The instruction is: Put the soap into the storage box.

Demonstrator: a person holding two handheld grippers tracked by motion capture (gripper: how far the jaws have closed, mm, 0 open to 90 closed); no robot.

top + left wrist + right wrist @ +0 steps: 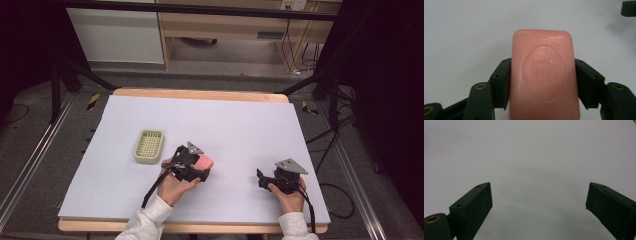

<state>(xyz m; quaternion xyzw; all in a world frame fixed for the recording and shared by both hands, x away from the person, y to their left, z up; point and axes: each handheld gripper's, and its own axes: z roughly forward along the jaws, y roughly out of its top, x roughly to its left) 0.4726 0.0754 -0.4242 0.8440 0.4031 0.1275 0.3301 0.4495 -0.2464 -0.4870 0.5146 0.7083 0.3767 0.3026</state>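
Stretching wide under everything is the pale lavender-white sheet-covered surface (240, 130), and the work on it looks like carrying a bar of soap to its dish. Largest of the loose things is the pale green slotted plastic soap dish (149, 146), sitting flat and empty just left of the action. Beside it, the left hand-held gripper (202, 170) is clamped on the pink rounded rectangular soap bar (544, 75), jaws pressing its two long sides, the oval embossed stamp facing the camera in the left gripper view. From the high view the bar sits at the gripper's tip, pointing right, away from the dish; whether it rests on the surface or hangs just above it I cannot tell.

My read: the grasp is made, transport comes next. That calls for swinging the bar left over the dish, levelling it with the tray and lowering before the jaws let go. Nothing lies between the two.

Over on the right, the right hand-held gripper (265, 179) sits well apart, jaws spread wide over bare surface, holding nothing.
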